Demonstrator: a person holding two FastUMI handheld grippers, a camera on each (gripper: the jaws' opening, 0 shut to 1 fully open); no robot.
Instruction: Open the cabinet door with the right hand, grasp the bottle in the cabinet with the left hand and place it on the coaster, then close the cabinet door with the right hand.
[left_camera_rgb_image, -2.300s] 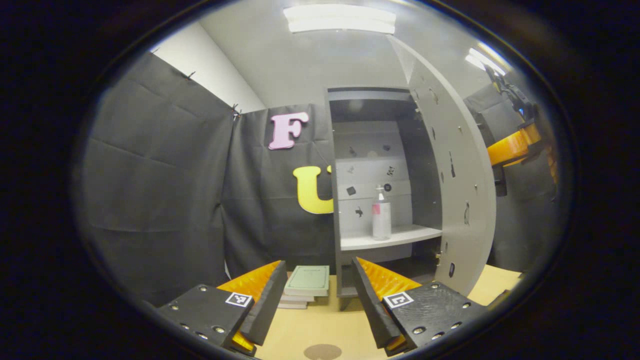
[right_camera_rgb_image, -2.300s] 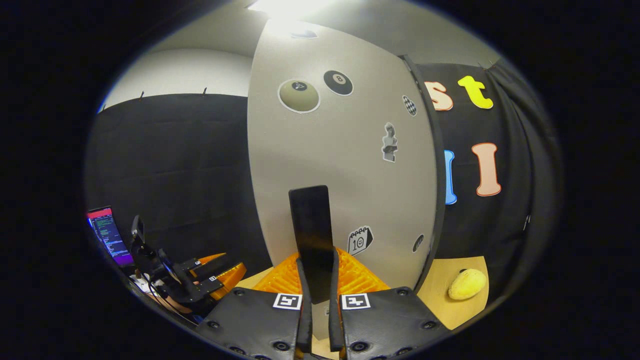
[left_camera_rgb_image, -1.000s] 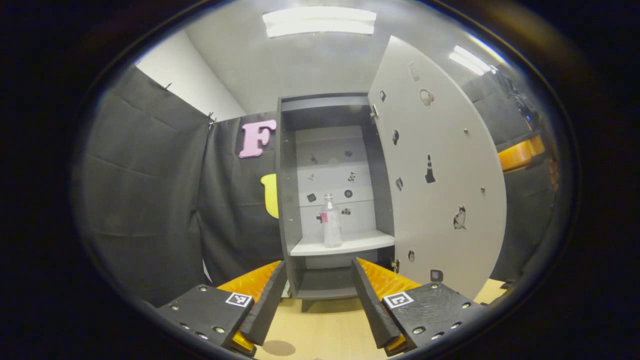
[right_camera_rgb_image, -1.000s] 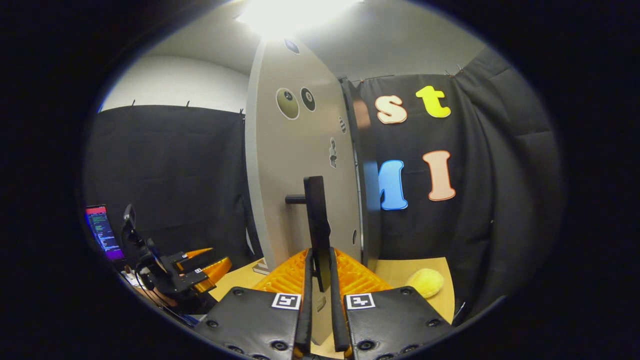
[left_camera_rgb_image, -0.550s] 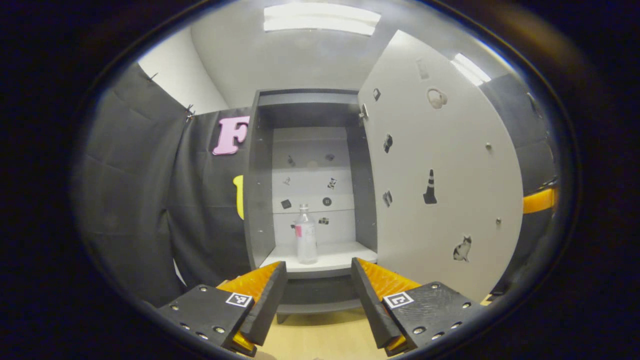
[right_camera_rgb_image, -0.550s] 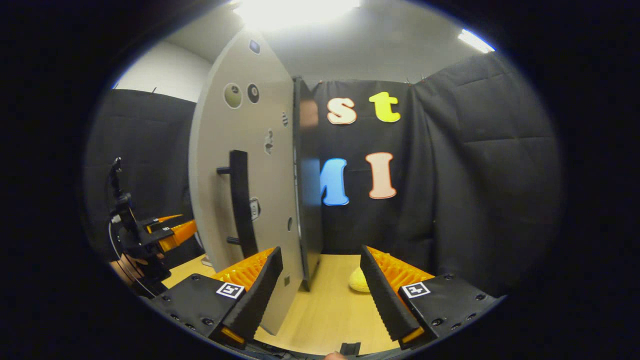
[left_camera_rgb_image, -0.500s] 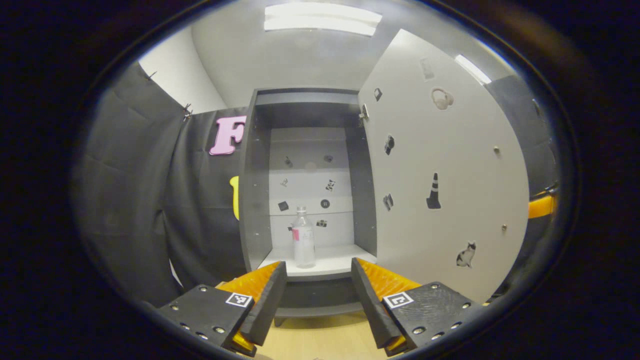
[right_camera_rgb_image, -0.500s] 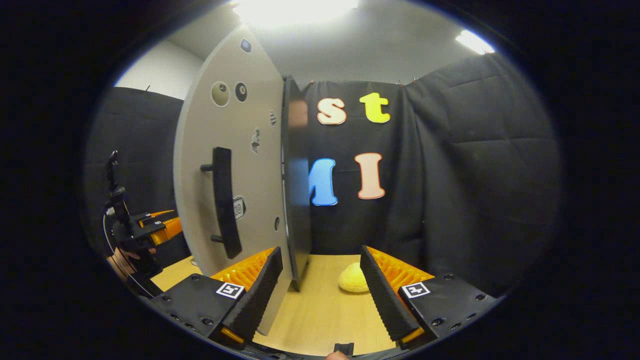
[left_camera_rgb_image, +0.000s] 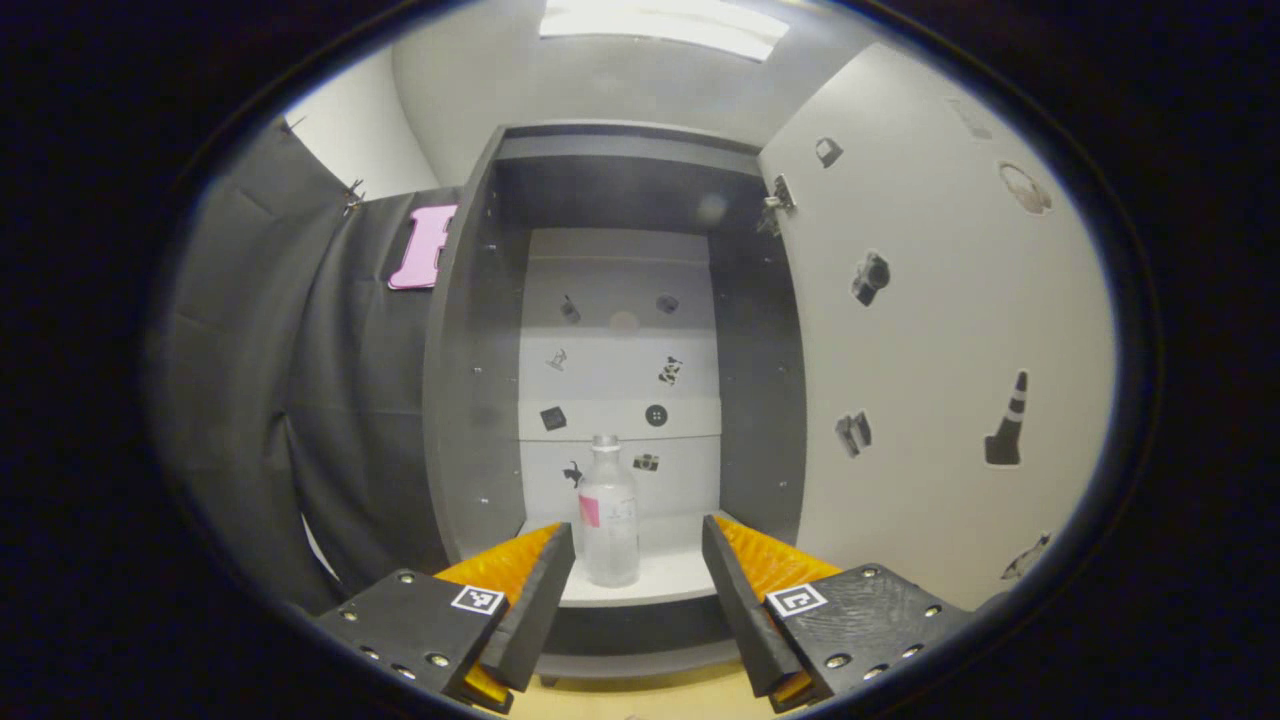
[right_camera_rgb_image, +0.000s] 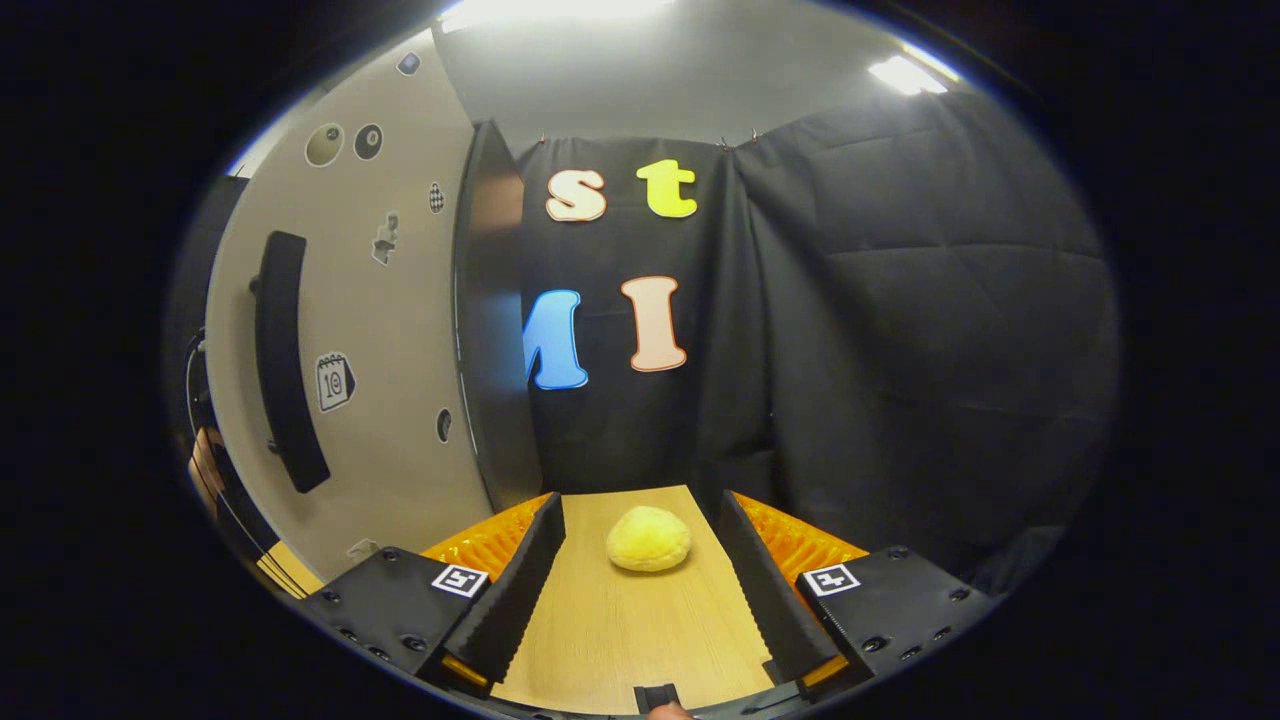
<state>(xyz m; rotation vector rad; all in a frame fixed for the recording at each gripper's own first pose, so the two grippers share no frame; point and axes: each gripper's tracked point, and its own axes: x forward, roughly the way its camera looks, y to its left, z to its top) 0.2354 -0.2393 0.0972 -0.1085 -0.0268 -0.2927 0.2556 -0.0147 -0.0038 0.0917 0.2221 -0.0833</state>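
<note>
Black cloth lines the booth behind a grey cabinet (left_camera_rgb_image: 470, 400) whose door (left_camera_rgb_image: 930, 350) stands swung wide, so the opening step reads as done. Grasping, placing on the coaster and closing remain. Upright on the white shelf (left_camera_rgb_image: 660, 585), the bottle (left_camera_rgb_image: 608, 510) is untouched. Facing it, the left gripper (left_camera_rgb_image: 635, 590) has jaws spread wide, empty. Over the counter (right_camera_rgb_image: 630, 620), the right gripper (right_camera_rgb_image: 640, 590) is likewise wide and empty, clear of the handle (right_camera_rgb_image: 285, 360).

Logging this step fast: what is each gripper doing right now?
Left gripper: open, holding nothing, pointed at the clear plastic bottle on the cabinet's white shelf.
Right gripper: open, holding nothing, off the grey cabinet door's black handle.
</note>
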